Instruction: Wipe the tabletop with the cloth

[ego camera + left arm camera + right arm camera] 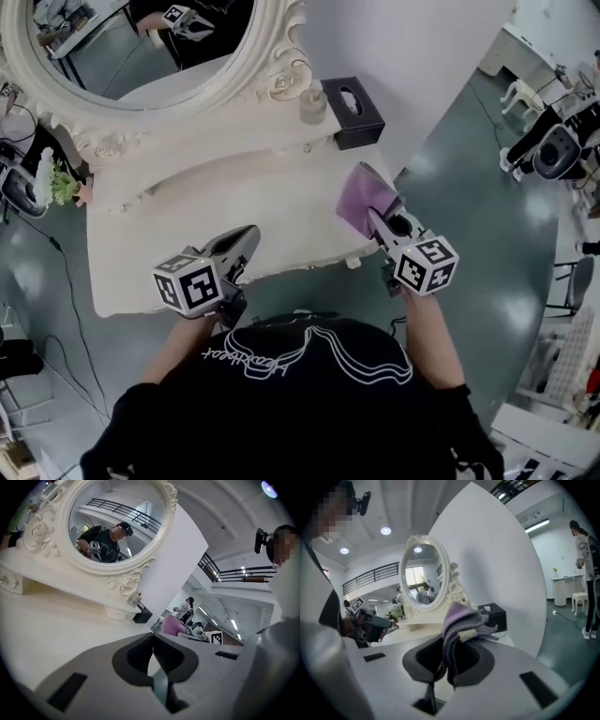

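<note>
A cream dressing table (159, 253) fills the middle of the head view. A purple cloth (359, 200) hangs bunched over the table's right front corner, with my right gripper (380, 223) shut on it. In the right gripper view the cloth (461, 620) sticks up from between the closed jaws of that gripper (444, 660). My left gripper (246, 240) hovers over the table's front edge at the left. Its jaws (153, 651) meet with nothing between them, above the bare tabletop (51, 634).
An ornate oval mirror (141, 56) stands at the back of the table. A black tissue box (352, 111) and a small glass jar (312, 103) sit at the back right. A flower sprig (58, 183) lies off the left edge. Grey floor surrounds the table.
</note>
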### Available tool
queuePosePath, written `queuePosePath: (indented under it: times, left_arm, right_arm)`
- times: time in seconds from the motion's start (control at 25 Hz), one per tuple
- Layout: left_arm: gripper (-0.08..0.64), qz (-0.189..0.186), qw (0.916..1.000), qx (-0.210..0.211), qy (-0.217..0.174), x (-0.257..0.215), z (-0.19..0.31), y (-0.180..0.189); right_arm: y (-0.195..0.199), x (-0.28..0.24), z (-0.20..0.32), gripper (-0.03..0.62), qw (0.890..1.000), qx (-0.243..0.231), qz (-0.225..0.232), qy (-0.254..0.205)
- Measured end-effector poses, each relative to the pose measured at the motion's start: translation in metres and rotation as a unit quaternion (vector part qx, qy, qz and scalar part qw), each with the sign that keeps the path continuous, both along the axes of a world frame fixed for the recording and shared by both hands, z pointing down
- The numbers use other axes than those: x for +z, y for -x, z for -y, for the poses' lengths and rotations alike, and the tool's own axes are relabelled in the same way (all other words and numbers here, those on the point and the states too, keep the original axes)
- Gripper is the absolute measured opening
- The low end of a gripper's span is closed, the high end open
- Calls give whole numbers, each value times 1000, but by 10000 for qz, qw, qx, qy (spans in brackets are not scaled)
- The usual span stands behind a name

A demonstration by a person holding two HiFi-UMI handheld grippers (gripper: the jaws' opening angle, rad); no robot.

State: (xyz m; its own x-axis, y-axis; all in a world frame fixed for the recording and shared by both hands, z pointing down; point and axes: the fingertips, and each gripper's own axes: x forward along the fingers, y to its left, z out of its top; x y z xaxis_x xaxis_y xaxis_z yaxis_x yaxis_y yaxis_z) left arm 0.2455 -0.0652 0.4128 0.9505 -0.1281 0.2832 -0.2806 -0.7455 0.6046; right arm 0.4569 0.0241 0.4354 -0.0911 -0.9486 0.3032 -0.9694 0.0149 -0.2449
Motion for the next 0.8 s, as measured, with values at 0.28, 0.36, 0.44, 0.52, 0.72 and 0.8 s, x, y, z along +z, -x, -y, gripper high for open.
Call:
queuePosePath:
  times: [0.28, 0.36, 0.44, 0.52, 0.72, 0.8]
  left_arm:
    - [5, -366, 9991, -81, -184, -45, -11, 50]
    - [5, -387, 9989, -55, -257, -51, -17, 66]
    - [5, -368, 9988, -57, -306, -54, -23, 82]
    - [5, -373, 9987, -94, -322, -57, -27, 98]
    - [5, -452, 9984, -155, -297, -60, -35, 126]
    - [5, -473, 9984, -151, -280, -58, -38, 133]
  right_arm:
    - [111, -66, 4, 51, 9918, -868, 411, -839]
    - [134, -71, 4, 49, 9898, -981, 495, -907]
    - [157, -73, 4, 49, 9880, -1120, 550, -912]
    - [179, -73, 3, 49, 9855, -1308, 620, -886]
    - [214, -68, -2, 49, 9836, -1441, 676, -849]
    - [222, -66, -4, 49, 9840, -1421, 716, -805]
